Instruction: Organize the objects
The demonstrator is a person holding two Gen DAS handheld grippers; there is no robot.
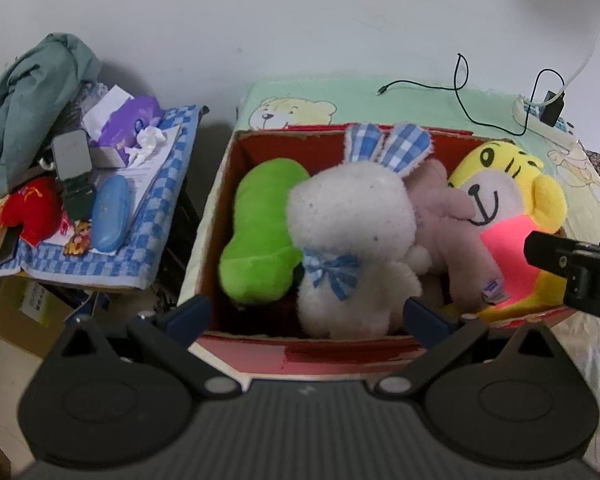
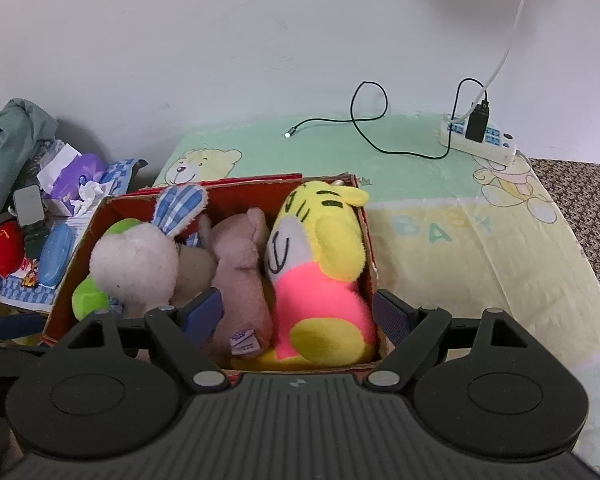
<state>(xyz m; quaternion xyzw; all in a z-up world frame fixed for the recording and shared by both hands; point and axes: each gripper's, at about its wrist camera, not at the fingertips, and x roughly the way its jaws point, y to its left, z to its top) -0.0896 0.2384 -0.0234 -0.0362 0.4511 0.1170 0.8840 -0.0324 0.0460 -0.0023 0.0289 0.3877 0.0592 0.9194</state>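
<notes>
Filling the cardboard box [image 1: 220, 184]: 4 fuzzy plush toys [image 1: 352, 240], both claws spread.

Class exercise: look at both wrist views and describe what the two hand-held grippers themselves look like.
Each hand-held gripper, left and right, has a black ribbed body, two round black discs, angled black linkage arms with silver pivot pins, and dark blue fingers. No hands, sleeves or gripper cables show.
</notes>
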